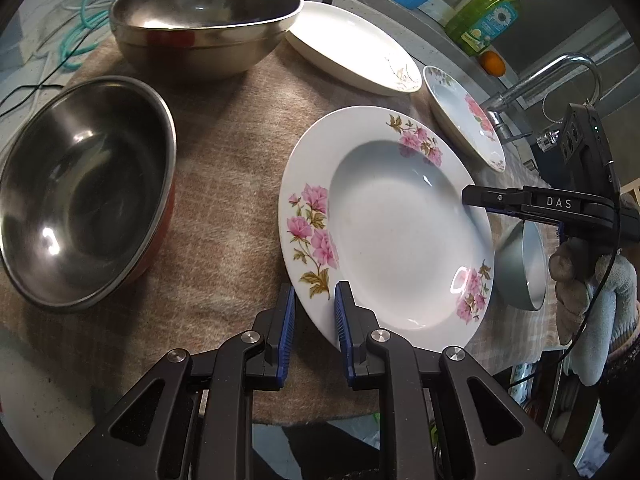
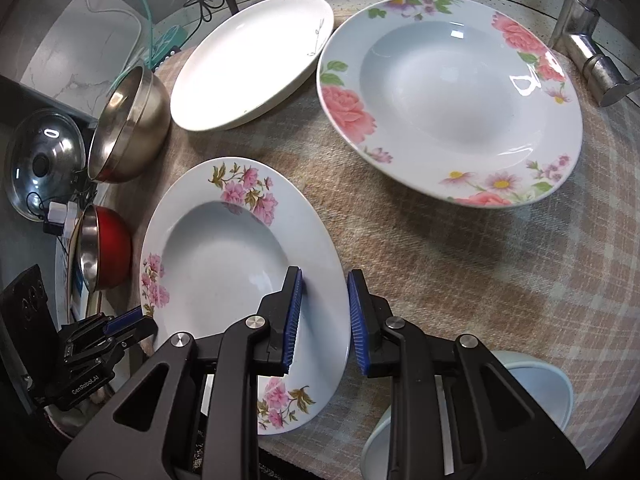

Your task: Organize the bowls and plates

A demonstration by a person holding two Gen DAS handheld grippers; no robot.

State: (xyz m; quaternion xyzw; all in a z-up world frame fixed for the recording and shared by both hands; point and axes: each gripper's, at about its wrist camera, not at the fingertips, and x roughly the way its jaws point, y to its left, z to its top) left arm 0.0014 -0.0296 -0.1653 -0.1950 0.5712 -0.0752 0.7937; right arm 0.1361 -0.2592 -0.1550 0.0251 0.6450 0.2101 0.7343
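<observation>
Left wrist view shows the pink-flowered plate (image 1: pixel 384 220) on the cloth-covered counter (image 1: pixel 224 152), clamped at its near rim by the left gripper (image 1: pixel 314 312) and at the far rim by the right gripper (image 1: pixel 476 200). Right wrist view confirms the same plate (image 2: pixel 224 256) pinched at its edge by the right gripper (image 2: pixel 324 312), jaws narrow, blue pads (image 2: pixel 294 312) straddling the rim. Best handled by lifting both ends together and level, keeping clear of the steel bowls (image 1: pixel 84 188), then lowering squarely onto the larger rose plate (image 2: pixel 448 96) for stacking. Likely risk: rim slipping from such shallow bites if tilted.
</observation>
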